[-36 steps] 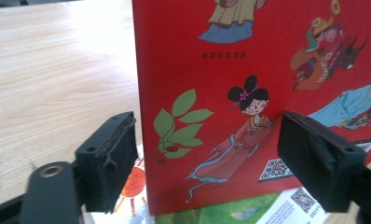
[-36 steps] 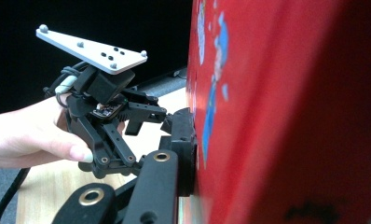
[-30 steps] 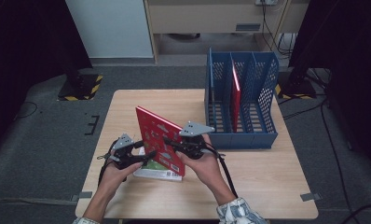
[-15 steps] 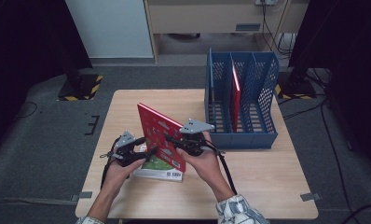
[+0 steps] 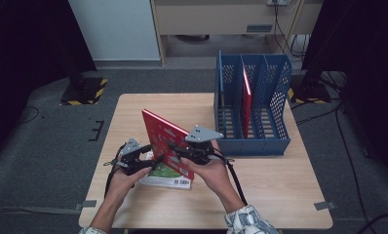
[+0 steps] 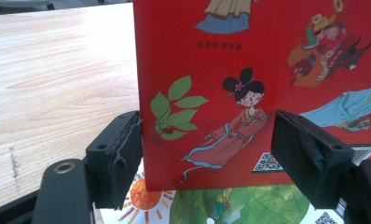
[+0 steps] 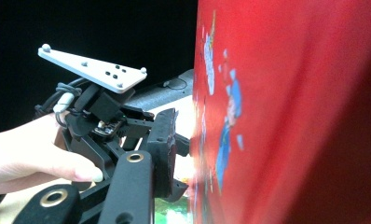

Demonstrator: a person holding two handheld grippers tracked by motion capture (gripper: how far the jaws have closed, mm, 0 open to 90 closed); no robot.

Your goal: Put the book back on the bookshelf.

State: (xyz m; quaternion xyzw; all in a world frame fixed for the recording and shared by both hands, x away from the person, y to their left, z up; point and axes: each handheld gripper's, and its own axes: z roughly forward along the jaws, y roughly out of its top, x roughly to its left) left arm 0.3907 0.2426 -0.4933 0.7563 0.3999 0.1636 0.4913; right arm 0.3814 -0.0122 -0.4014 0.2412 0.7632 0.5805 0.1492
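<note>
My right gripper [image 5: 175, 147] has just been opening, its pads easing off the red book [image 5: 165, 141]; the book stands tilted on the table [image 5: 280, 195], between my left gripper's [image 5: 153, 160] half-open jaws, so the left must steady it

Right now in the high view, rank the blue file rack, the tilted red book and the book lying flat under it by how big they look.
1. Blue file rack, clearly the largest.
2. Tilted red book.
3. Flat book, but the red book covers most of it, so its real size can't be judged.
</note>
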